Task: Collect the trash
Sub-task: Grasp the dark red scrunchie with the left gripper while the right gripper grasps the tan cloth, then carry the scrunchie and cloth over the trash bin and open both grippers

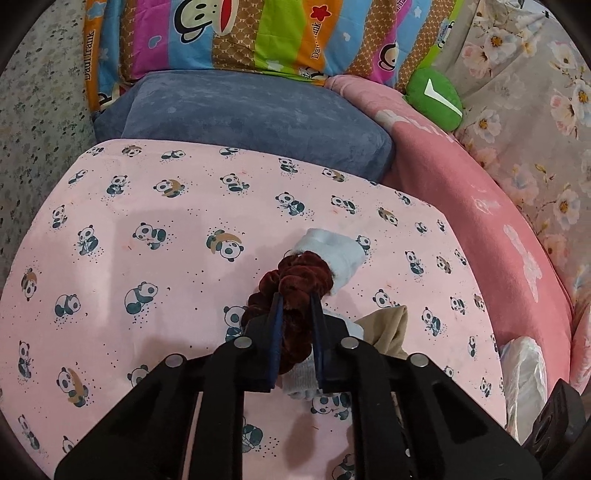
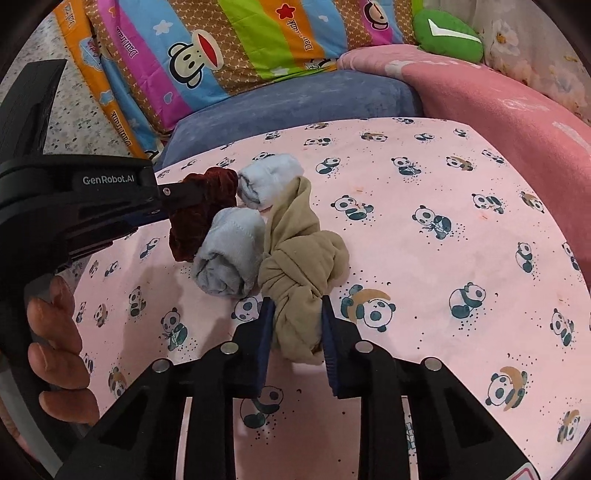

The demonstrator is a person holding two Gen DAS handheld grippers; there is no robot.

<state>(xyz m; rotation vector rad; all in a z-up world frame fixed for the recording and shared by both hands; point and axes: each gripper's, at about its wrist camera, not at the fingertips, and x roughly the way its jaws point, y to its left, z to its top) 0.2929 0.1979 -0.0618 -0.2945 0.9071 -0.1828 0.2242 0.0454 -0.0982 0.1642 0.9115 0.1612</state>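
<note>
Right gripper [image 2: 297, 306] is clamped on the knotted tan cloth [image 2: 301, 258], left gripper [image 1: 297, 299] pinches the maroon scrunchie [image 1: 295, 284]. Both sit mid panda sheet [image 2: 424, 177], two blue sock rolls [image 2: 229, 254] touching between them.

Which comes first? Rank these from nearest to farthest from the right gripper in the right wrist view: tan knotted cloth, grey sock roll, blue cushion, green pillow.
1. Tan knotted cloth: between the jaws of the right gripper.
2. Grey sock roll: just left of the cloth, touching it.
3. Blue cushion: behind the panda sheet.
4. Green pillow: far back, upper right.
</note>
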